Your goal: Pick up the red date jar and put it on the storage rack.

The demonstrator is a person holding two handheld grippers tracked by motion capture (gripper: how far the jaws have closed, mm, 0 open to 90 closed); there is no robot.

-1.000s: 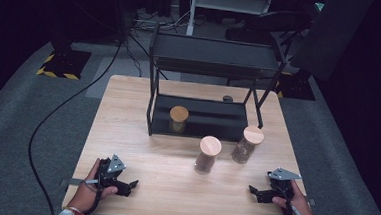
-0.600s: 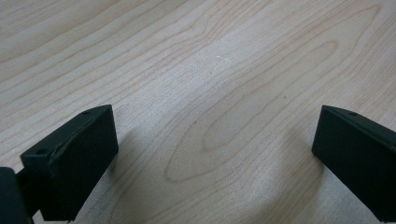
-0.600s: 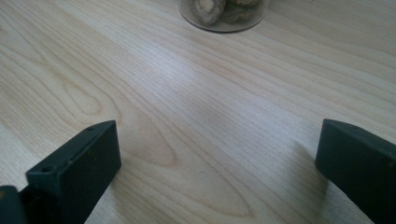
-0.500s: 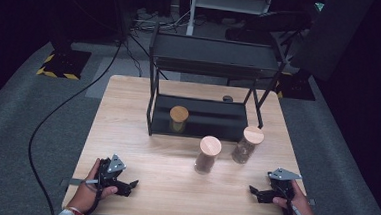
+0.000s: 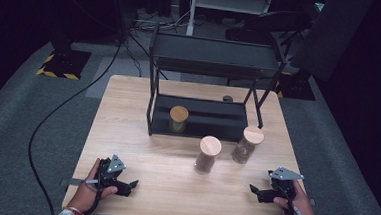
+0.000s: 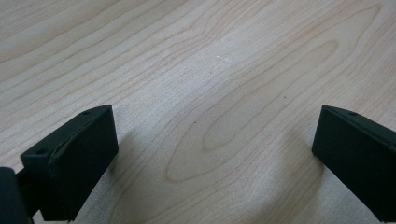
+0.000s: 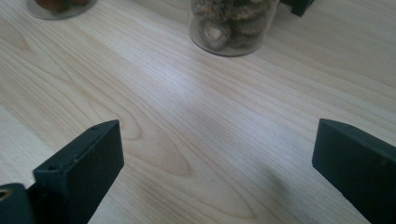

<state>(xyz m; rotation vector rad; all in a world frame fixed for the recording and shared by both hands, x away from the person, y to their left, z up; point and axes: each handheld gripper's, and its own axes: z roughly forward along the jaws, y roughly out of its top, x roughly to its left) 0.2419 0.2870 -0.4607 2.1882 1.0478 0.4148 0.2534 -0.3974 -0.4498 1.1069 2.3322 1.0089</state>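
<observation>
Three clear jars with wooden lids stand on the wooden table (image 5: pixel 127 133). One jar (image 5: pixel 179 119) is on the lower shelf of a black rack (image 5: pixel 217 54), a second jar (image 5: pixel 207 154) stands in front of it, and a third jar (image 5: pixel 247 144) is to the right. My left gripper (image 5: pixel 132 185) rests near the front left edge, open over bare wood (image 6: pixel 215 135). At the front right, my right gripper (image 5: pixel 253 190) is open, its jaws have just been closing a little, and nothing is between them (image 7: pixel 217 144). Ahead of it stands the third jar (image 7: pixel 233 23), holding dried brown pieces.
A small dark object (image 5: pixel 227 98) lies on the table behind the rack. The second jar's base (image 7: pixel 58 5) and a rack foot (image 7: pixel 299 5) show at the top of the right gripper view. Dark floor with a cable (image 5: pixel 53 114) surrounds the table.
</observation>
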